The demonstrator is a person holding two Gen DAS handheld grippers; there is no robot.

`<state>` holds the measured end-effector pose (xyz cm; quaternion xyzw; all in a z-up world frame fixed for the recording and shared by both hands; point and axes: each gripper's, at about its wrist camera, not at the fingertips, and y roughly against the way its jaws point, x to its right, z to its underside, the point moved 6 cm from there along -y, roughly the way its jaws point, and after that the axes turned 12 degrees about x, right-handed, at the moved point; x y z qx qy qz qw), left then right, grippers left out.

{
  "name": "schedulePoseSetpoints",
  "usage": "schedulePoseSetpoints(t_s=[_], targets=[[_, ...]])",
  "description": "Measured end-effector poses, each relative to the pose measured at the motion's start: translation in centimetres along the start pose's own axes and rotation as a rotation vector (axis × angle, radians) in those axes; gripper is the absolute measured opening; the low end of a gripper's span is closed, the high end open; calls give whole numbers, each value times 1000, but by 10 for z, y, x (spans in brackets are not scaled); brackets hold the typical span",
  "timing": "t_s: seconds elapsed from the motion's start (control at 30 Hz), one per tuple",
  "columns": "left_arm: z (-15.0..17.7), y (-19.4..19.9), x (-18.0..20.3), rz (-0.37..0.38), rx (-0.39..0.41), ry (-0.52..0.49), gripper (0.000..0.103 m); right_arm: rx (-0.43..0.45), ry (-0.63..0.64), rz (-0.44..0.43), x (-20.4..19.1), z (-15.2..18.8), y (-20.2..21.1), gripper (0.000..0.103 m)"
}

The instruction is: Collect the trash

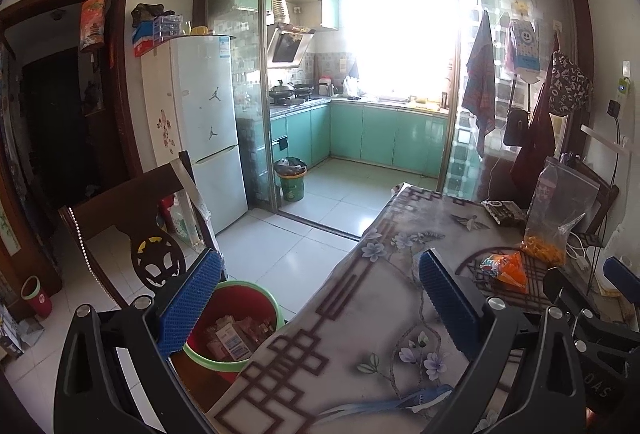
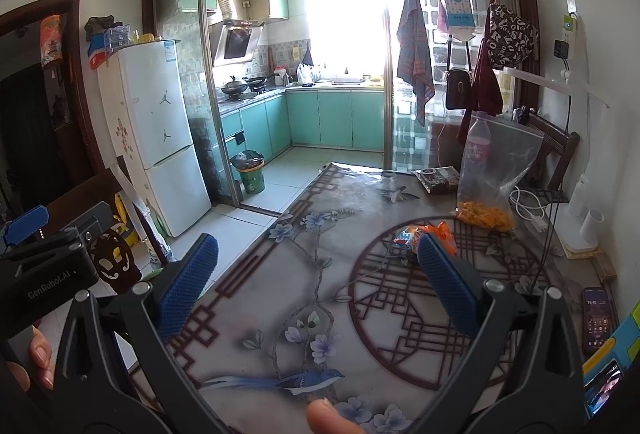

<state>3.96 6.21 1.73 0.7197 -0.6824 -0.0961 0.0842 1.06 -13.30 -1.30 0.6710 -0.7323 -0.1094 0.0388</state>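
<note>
An orange snack wrapper lies on the patterned table; it also shows in the left wrist view. A dark wrapper lies farther back, also seen from the left wrist. A red bin with a green rim holds wrappers on the floor at the table's left edge. My left gripper is open and empty above the table edge and the bin. My right gripper is open and empty over the table, its right finger just in front of the orange wrapper.
A clear zip bag with orange snacks stands at the back right. A phone, white cables and a lamp base sit along the right edge. A dark wooden chair stands left of the bin. A fridge stands beyond.
</note>
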Motion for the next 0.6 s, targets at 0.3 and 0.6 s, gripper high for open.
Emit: schedulePoseSetpoints(t_s=[0.3, 0.6], targets=[[5, -9, 5, 28, -18, -17, 95, -17, -1, 11, 2, 4, -6, 98], [25, -39, 18, 67, -102, -32, 95, -115, -9, 20, 13, 35, -43, 98]])
